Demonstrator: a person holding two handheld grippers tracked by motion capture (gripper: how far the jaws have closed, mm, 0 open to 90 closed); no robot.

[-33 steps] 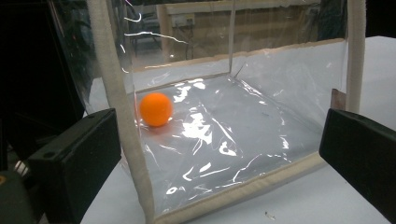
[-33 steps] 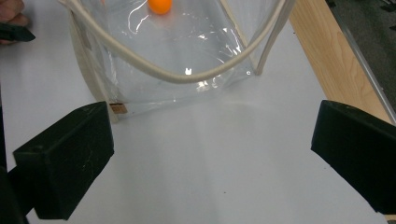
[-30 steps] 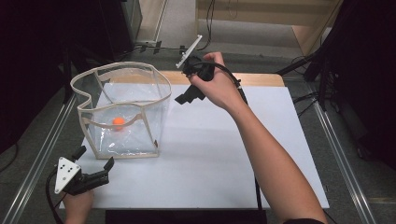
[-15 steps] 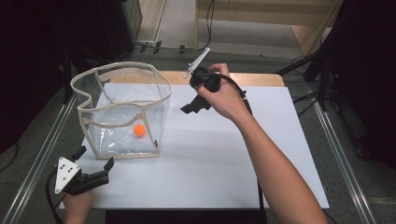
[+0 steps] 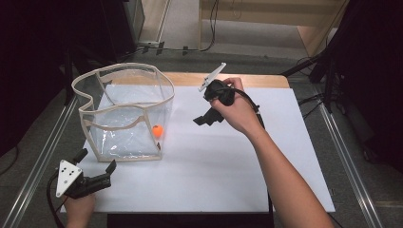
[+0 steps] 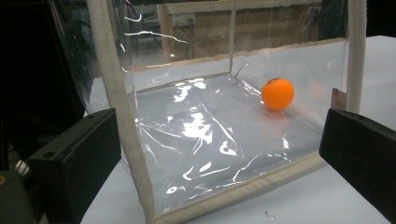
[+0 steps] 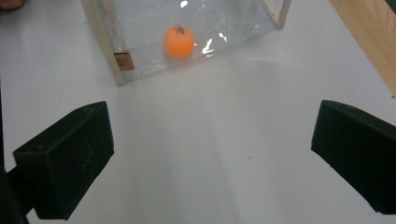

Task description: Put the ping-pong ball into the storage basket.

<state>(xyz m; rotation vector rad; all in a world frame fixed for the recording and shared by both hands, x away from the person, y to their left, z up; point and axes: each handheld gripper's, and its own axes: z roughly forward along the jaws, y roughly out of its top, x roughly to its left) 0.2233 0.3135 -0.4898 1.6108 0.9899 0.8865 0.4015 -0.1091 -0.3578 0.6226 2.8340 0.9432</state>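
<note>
A little orange ball point(image 5: 158, 130) lay inside the clear bag point(image 5: 124, 114) with the cloth edges, down in the corner nearest the right gripper point(image 5: 207, 117). The bag stood open on the white table point(image 5: 214, 166), so things could drop in from above. The right gripper was held up beside the bag, jaws spread wide and empty. The left gripper point(image 5: 88, 180) waited low by the table's near edge, jaws spread too, pointing at the bag, maybe ready to steady it.

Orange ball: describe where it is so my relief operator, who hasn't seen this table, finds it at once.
On the white table, look to the left half for the clear plastic bag with cream fabric edging, standing open. The orange ball rests on its floor, near the corner closest to the right gripper. It is the one bright, round thing there.
</note>
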